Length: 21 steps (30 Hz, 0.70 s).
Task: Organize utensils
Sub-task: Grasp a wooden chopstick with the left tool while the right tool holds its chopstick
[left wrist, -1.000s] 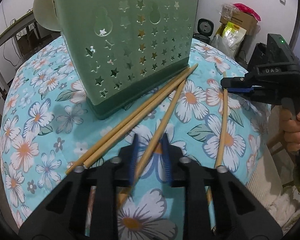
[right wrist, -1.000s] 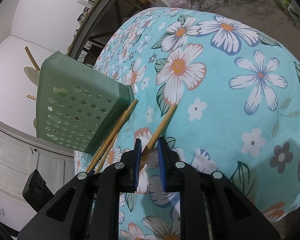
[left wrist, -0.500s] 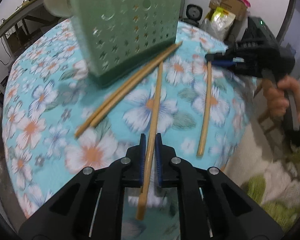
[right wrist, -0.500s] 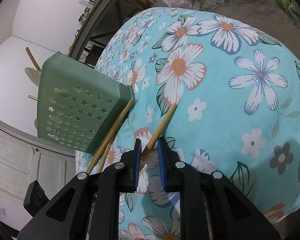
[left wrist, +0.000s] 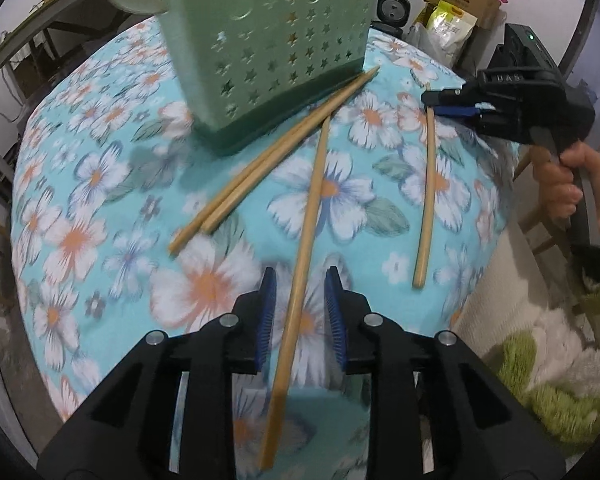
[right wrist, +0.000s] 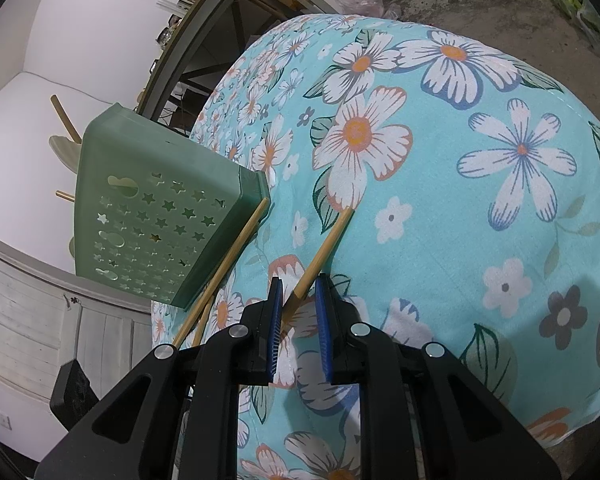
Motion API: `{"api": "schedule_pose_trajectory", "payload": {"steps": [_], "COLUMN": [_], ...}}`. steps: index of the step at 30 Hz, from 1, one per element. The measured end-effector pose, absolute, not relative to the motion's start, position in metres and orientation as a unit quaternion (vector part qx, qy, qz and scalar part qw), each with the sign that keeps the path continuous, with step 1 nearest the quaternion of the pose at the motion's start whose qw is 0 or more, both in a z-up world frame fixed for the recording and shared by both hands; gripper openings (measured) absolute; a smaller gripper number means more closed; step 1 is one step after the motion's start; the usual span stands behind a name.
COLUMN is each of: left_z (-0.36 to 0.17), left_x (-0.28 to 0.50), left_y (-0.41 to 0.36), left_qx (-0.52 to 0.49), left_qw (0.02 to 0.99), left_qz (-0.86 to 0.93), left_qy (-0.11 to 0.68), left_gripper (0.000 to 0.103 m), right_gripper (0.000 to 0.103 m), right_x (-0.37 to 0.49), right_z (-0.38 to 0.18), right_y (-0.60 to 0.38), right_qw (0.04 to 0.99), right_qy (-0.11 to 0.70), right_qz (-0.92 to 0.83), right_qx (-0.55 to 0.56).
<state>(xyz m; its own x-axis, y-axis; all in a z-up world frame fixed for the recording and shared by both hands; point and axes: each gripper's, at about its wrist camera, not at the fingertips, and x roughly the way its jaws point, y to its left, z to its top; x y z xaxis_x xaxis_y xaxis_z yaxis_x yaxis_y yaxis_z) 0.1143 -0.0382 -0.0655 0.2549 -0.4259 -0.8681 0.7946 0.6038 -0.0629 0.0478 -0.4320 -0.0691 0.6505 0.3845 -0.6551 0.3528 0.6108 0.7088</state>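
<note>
My left tongs (left wrist: pixel 300 304) gape around long wooden chopstick (left wrist: pixel 306 248), lower centre on floral desk (left wrist: pixel 100 216); right tongs (right wrist: pixel 298 312) apart around another chopstick (right wrist: pixel 324 248). Light, stiff, slick sticks: pinch thick ends

Over the last second the left gripper (left wrist: pixel 300 304) drew back from the green utensil holder (left wrist: pixel 268 60) toward the near edge of the table (left wrist: pixel 100 240). It closed on the middle chopstick (left wrist: pixel 308 220) and pulled it along. The chopstick's far tip, formerly level with the pair of chopsticks (left wrist: pixel 260 164) at the holder's base, then lay clear of the holder. The jaws were afterwards opened, and the chopstick lay between the pads (left wrist: pixel 268 312), apart from both.
</note>
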Motion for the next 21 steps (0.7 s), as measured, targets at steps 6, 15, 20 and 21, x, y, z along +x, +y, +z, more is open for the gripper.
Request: {"api": "schedule_pose_trajectory", "payload": {"steps": [6, 15, 20, 21], "left_z": [-0.065, -0.069, -0.067, -0.067], "left_x": [0.135, 0.131, 0.126, 0.126], "left_y": [-0.078, -0.105, -0.100, -0.101], "left_qx": [0.207, 0.218, 0.211, 0.211], "left_qw": [0.762, 0.764, 0.759, 0.759], "left_qz": [-0.416, -0.430, -0.434, -0.434], "left_qy": [0.451, 0.429, 0.437, 0.438], "left_gripper": [0.024, 0.006, 0.006, 0.006], "right_gripper": [0.016, 0.016, 0.016, 0.016], "right_x": [0.048, 0.049, 0.050, 0.050], "right_z": [-0.068, -0.069, -0.069, -0.069], "right_y": [-0.432, -0.432, -0.431, -0.431], "right_qw": [0.794, 0.795, 0.795, 0.795], "right_qy": [0.418, 0.417, 0.418, 0.418], "right_qz": [0.011, 0.015, 0.016, 0.015], "right_qx": [0.441, 0.441, 0.440, 0.439]}}
